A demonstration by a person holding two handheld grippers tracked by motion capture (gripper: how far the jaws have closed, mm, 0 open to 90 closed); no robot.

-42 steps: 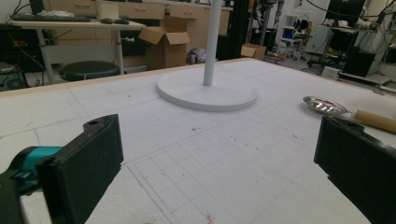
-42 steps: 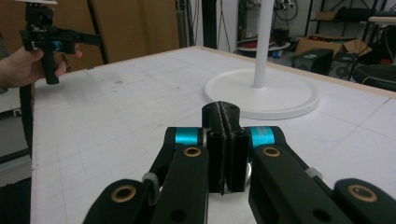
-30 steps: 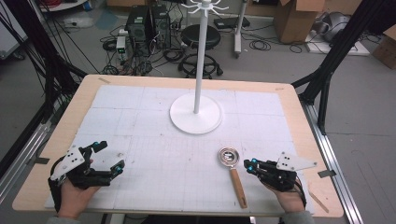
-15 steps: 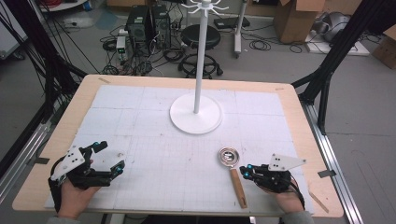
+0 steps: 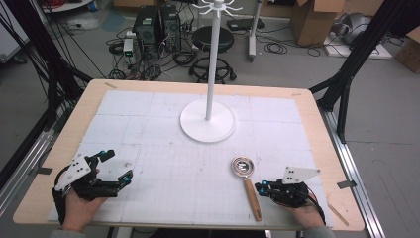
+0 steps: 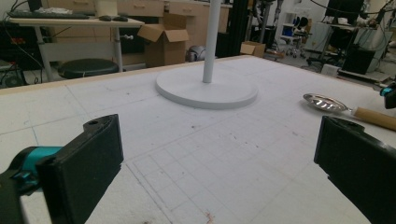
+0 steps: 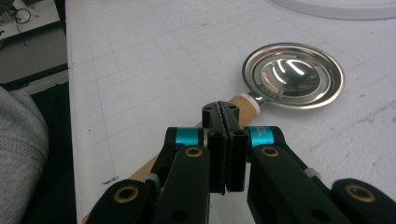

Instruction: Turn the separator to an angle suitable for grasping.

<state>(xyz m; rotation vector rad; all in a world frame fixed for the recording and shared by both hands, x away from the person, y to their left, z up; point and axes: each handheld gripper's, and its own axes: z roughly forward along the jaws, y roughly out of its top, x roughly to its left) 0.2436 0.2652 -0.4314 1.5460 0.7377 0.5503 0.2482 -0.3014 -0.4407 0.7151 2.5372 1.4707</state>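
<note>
The bench [image 5: 317, 129] carries a white stand [image 5: 208, 119] at its far middle. Nearer the person, right of centre, lies a ladle [image 5: 246, 176], its steel bowl toward the stand and its wooden handle toward the bench's near edge. The right tool [image 5: 259, 187] sits just beside that handle, jaws pressed together with nothing between. The left tool [image 5: 119, 168], well apart at the near left, stands wide and empty.

Stand [image 5: 208, 121] set at the table's [image 5: 317, 119] far middle, ladle [image 5: 246, 178] laid nearer and rightward, right gripper [image 5: 258, 187] placed just beside its handle, left gripper [image 5: 116, 166] held well apart, near left.
</note>
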